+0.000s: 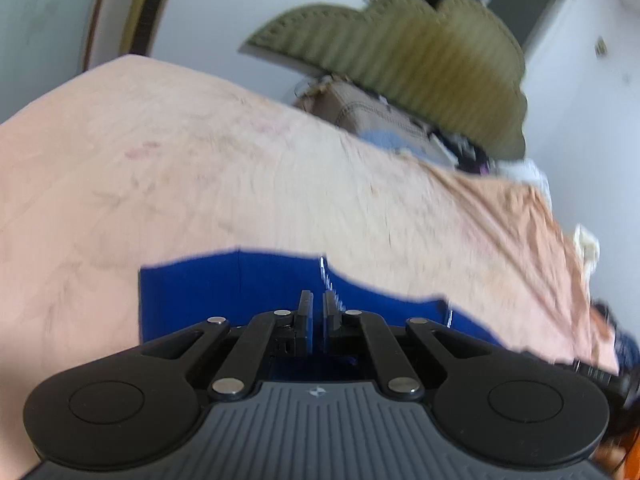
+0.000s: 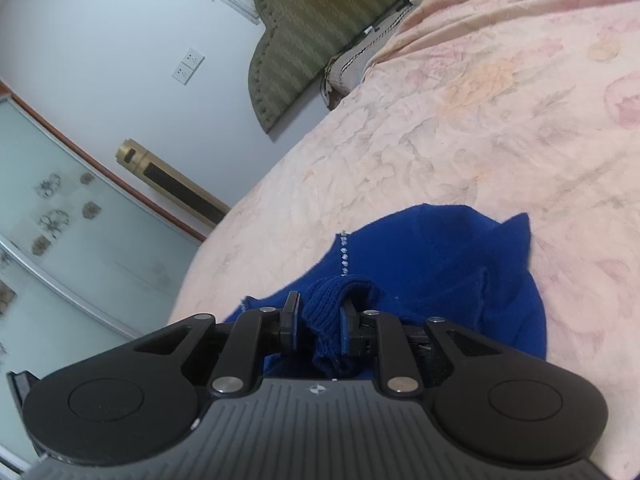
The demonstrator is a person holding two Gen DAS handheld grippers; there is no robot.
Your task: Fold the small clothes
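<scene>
Blue knitted clothing [image 2: 460,264] is lying on a pink flowered bedspread [image 2: 500,112], spreading out ahead of both grippers. In the right wrist view it is showing as a rumpled heap with a pointed fold sticking up at its far edge and a short row of small shiny studs [image 2: 344,258] running along its left border. The right gripper [image 2: 320,316] is pinching a ribbed cuff or hem of this clothing, the knit bunching up between its two fingers and hanging down toward the gripper body.

The left wrist view is giving a flatter, blurrier picture: the same blue cloth [image 1: 240,288] is appearing as a wide smooth band just beyond the left gripper [image 1: 318,308], with the line of studs [image 1: 326,276] glinting right above the fingertips. Its fingers are sitting almost together with only a narrow slit between them; whether any cloth is caught in that slit cannot be told.

Farther out, an olive padded headboard [image 1: 400,60] is standing against the white wall at the head of the bed in both views. Only the right view is showing a wall socket [image 2: 188,66], a gold standing unit [image 2: 168,176] by the wall and frosted sliding doors [image 2: 52,240] with flower patterns. Only the left view is showing a cardboard box [image 1: 360,108] under the headboard's edge.
</scene>
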